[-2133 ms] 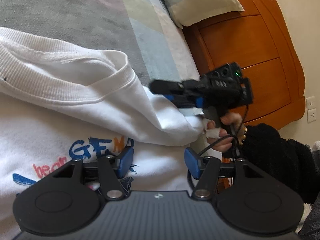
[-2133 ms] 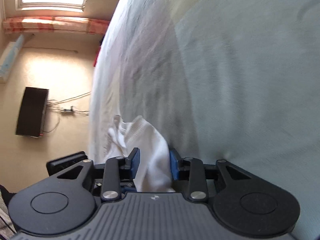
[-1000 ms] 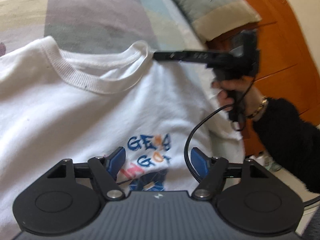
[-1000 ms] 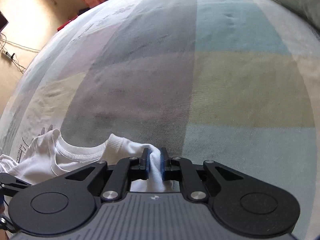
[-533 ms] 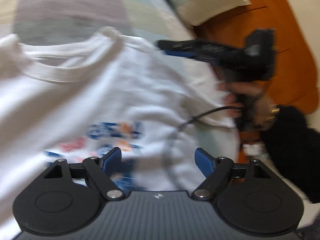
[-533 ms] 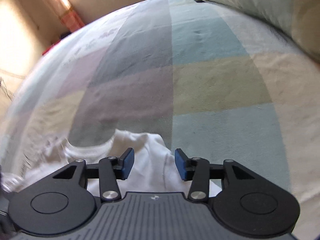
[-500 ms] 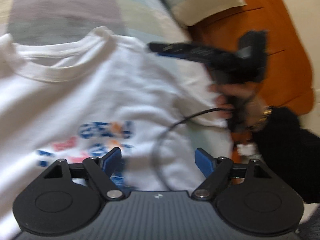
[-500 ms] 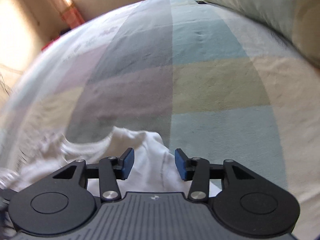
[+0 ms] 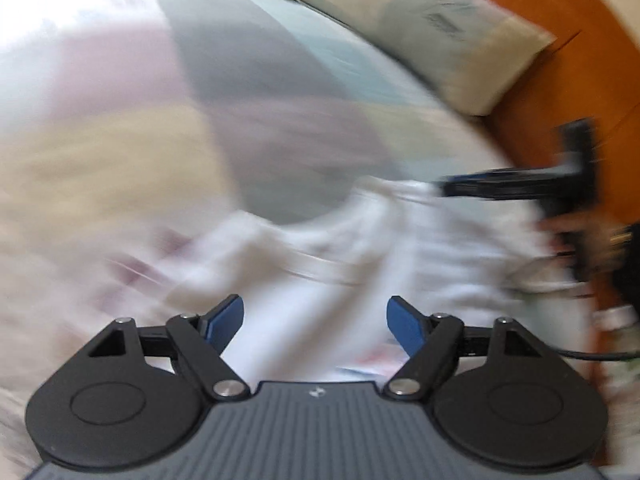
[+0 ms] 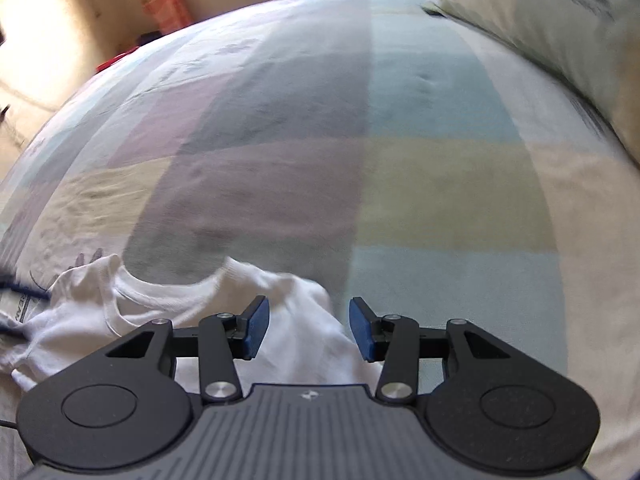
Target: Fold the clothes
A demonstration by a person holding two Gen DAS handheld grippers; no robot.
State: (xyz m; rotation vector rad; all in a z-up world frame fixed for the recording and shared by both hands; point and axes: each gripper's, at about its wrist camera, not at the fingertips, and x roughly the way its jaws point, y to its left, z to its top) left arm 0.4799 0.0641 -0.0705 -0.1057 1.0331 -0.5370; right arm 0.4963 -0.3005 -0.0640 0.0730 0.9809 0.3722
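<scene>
Left wrist view, heavily blurred: a bed [image 9: 132, 152] in pastel checks runs to a pillow [image 9: 460, 40] and an orange wooden headboard [image 9: 600, 80], with a white T-shirt [image 9: 320, 280] spread before the left gripper [image 9: 315, 322], jaws wide and empty, and what seems the right gripper [image 9: 520, 184] at the shirt's far edge. Right wrist view: the checked bed meets a sunlit wall [image 10: 60, 20]; the shirt's ribbed collar [image 10: 160, 292] lies rumpled at the bed's near edge, fabric beneath the right gripper's wide, empty jaws.
</scene>
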